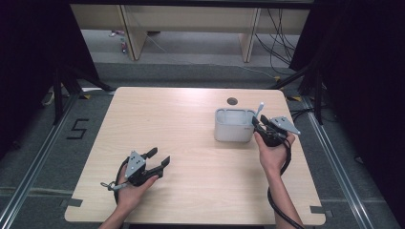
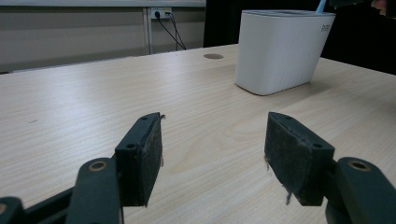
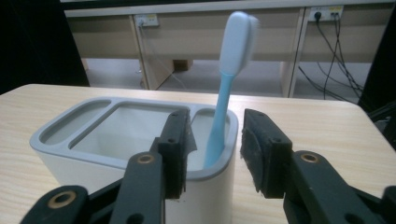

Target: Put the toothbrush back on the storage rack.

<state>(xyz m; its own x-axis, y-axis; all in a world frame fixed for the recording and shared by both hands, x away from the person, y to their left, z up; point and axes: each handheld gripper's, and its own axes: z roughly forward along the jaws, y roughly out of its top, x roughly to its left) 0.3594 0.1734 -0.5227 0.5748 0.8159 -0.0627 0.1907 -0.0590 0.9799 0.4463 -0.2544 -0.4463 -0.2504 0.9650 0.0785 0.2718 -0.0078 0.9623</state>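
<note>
High view: right tongs (image 1: 260, 125) at the near right corner of a white compartmented toothbrush holder (image 1: 233, 125) on the pale wooden bench (image 1: 191, 143), held up from below by the right hand (image 1: 271, 153). Right gripper view: blue toothbrush (image 3: 227, 88) standing in the holder's small end compartment, leaning slightly, its white head blurred above the rim; tongs released, pads parted on either side of the handle and not pressing on it. Two more compartments alongside, a wide middle one and a narrow one at the far end. High view again: left tongs (image 1: 157, 160) well apart from the holder, toward the near left of the bench, cradled in the left hand (image 1: 131, 188), spread wide with nothing between. Left gripper view: both black pads (image 2: 147, 154) parted over bare wood, holder farther off at the upper right, round cable hole (image 2: 213, 56) just beside it.
</note>
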